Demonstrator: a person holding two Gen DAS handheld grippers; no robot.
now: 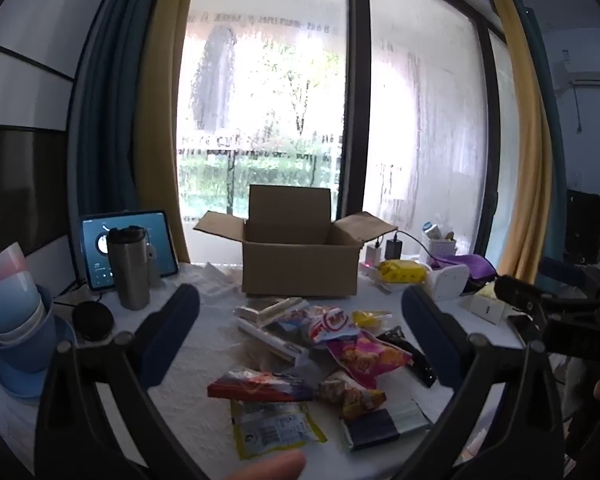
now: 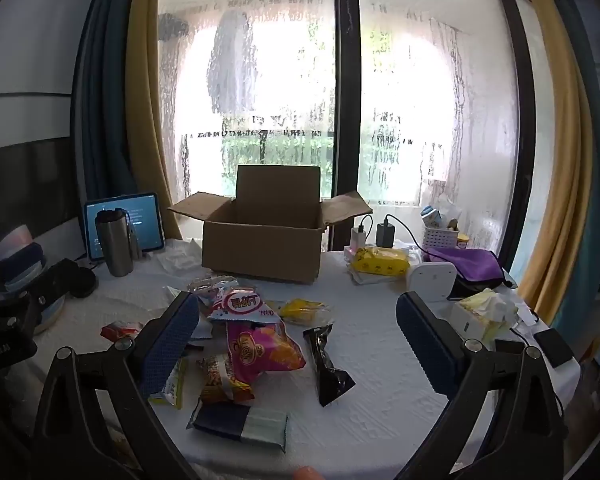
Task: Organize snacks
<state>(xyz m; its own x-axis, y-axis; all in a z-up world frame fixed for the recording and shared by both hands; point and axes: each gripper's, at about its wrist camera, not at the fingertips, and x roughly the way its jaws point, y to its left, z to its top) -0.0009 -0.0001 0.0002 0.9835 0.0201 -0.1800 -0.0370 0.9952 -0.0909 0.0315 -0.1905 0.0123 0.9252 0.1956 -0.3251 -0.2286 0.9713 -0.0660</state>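
A pile of snack packets lies on the white table in front of an open cardboard box (image 1: 300,268) (image 2: 262,246). The pile holds a pink bag (image 1: 366,356) (image 2: 260,346), a red-and-white bag (image 1: 330,322) (image 2: 242,304), a red-blue bar (image 1: 260,388), a black packet (image 2: 328,364) and a dark blue-and-grey packet (image 1: 384,424) (image 2: 242,424). My left gripper (image 1: 300,336) is open and empty above the pile. My right gripper (image 2: 298,340) is open and empty above the pile, right of the left one.
A steel tumbler (image 1: 128,268) (image 2: 114,242) and a tablet (image 1: 130,248) stand back left, stacked blue bowls (image 1: 16,320) far left. A yellow pack (image 2: 380,260), white device (image 2: 432,280), purple cloth (image 2: 468,262) and tissue box (image 2: 484,314) sit right. The window is behind the box.
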